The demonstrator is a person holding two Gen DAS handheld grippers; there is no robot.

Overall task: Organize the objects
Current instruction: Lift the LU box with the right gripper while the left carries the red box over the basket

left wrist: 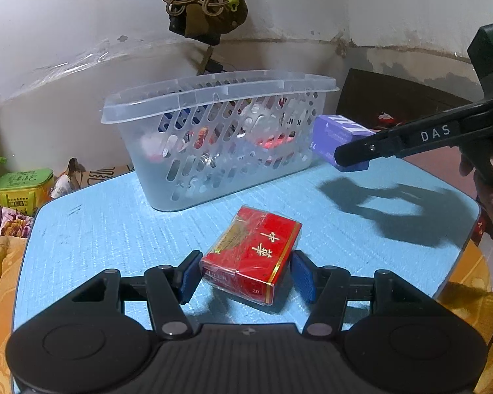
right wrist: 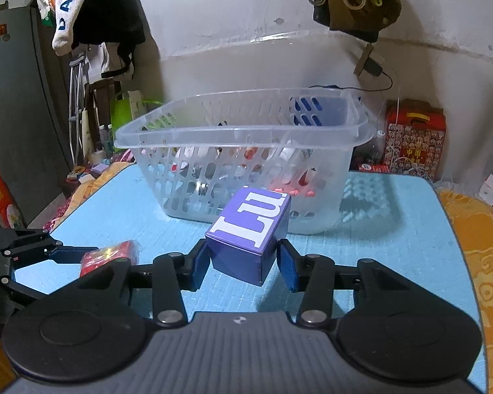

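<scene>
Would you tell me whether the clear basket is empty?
Not empty: assorted small items show through the clear basket's slotted walls.

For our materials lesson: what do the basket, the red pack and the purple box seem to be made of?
Basket: translucent moulded plastic, seemingly; slotted walls show the contents through.
Red pack: probably card wrapped in clear film; the wrap wrinkles and glints.
Purple box: likely matte printed card; crisp folded edges, no shine.

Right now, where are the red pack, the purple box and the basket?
red pack [left wrist: 251,254]: left wrist view, on its top face.
purple box [right wrist: 249,229]: right wrist view, on its lettered top face.
basket [left wrist: 213,98]: left wrist view, on the near rim.
</scene>
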